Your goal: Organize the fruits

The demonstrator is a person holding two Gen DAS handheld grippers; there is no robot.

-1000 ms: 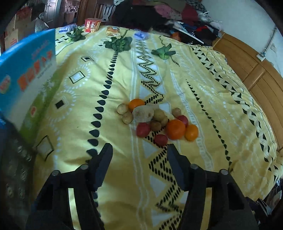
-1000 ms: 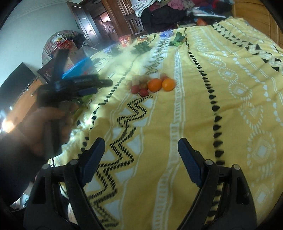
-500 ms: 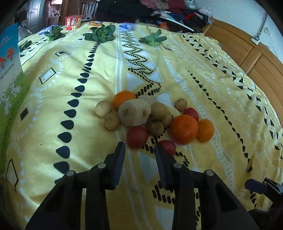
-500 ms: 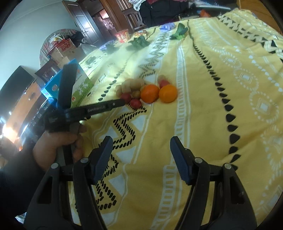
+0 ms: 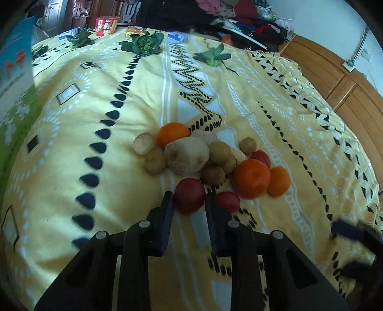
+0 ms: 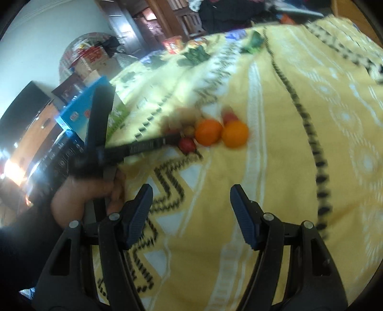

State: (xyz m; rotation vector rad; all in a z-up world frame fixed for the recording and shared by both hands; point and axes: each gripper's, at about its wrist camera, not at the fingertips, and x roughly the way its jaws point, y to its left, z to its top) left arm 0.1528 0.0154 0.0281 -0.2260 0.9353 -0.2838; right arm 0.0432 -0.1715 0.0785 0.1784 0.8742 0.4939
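Note:
A pile of fruit and potatoes lies on the yellow patterned bedspread [image 5: 71, 143]: three oranges [image 5: 251, 178], a big pale potato [image 5: 188, 155] with several small ones around it, and small dark red fruits. My left gripper [image 5: 188, 198] is shut on the nearest red fruit [image 5: 190, 195] at the pile's front edge; a second red fruit [image 5: 228, 201] lies just right of it. In the right wrist view the left gripper [image 6: 177, 138] reaches into the blurred pile, held by a hand [image 6: 83, 196]. My right gripper [image 6: 191, 191] hovers open over bare bedspread, short of the oranges [image 6: 234, 134].
A blue and green box [image 5: 14, 79] stands at the bed's left edge. Leafy greens [image 5: 141, 44] and a red snack cup [image 5: 106, 22] sit at the far end, below a heap of clothes. Wooden panelling [image 5: 347, 91] runs along the right side.
My left gripper came down and forward to the pile and its jaws closed around the near red fruit. My right gripper narrowed somewhat and slid closer to the pile.

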